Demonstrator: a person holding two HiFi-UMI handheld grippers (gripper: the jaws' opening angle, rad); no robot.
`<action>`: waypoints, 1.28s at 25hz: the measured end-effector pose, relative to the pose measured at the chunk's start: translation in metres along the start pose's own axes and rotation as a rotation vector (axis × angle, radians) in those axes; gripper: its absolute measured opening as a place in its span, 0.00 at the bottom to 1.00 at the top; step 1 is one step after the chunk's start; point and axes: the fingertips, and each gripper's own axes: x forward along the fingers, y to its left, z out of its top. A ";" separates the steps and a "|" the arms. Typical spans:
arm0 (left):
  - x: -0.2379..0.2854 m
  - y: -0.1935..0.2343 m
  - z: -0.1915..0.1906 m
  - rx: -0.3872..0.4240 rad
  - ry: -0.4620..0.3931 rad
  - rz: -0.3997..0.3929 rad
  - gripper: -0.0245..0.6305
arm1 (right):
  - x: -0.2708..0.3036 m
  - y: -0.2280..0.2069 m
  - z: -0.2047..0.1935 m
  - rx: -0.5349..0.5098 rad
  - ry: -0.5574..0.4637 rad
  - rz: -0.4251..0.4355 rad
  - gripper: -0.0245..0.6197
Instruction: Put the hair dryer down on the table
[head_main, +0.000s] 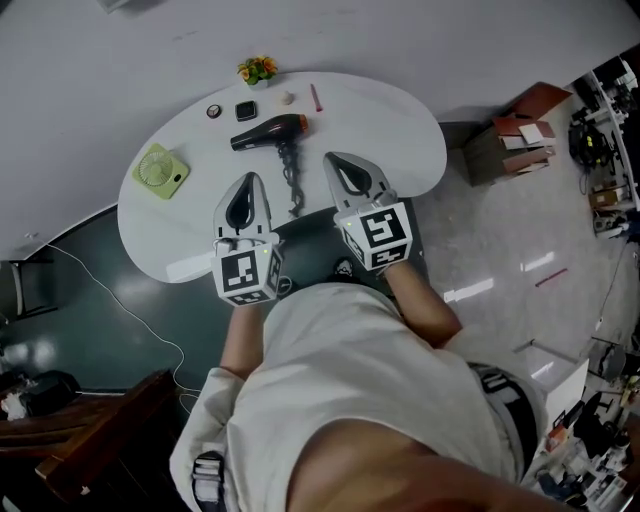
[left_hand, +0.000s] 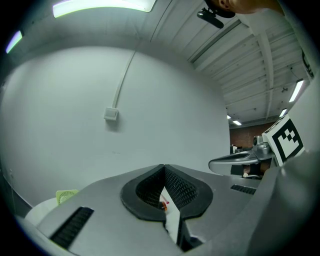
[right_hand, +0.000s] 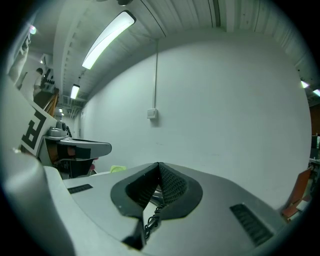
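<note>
A black hair dryer (head_main: 268, 133) lies on the white table (head_main: 400, 130), nozzle to the left, its coiled cord (head_main: 292, 185) trailing toward me. My left gripper (head_main: 247, 182) is shut and empty, raised above the table's near edge, to the left of the cord. To the right of the cord my right gripper (head_main: 335, 161) is also shut with nothing in it. In the left gripper view the tips of the left gripper (left_hand: 163, 166) meet and the right gripper's body shows at right. Through the shut jaws of the right gripper (right_hand: 159, 164) a bit of the cord (right_hand: 151, 222) shows.
A green square fan (head_main: 161, 171) lies at the table's left. At the far edge stand a small flower pot (head_main: 257, 70), a black square case (head_main: 245, 110), a round compact (head_main: 214, 110) and a pink pen (head_main: 316, 97). Cardboard boxes (head_main: 520, 135) sit on the floor to the right.
</note>
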 end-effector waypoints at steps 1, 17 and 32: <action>0.000 0.001 0.001 -0.007 0.002 0.005 0.07 | -0.001 -0.001 0.003 -0.002 -0.007 -0.002 0.04; -0.008 0.006 0.018 0.001 -0.031 0.027 0.07 | -0.007 -0.011 0.010 0.002 -0.029 -0.034 0.04; -0.012 0.007 0.013 0.003 -0.028 0.021 0.07 | -0.008 -0.009 0.008 -0.002 -0.023 -0.041 0.04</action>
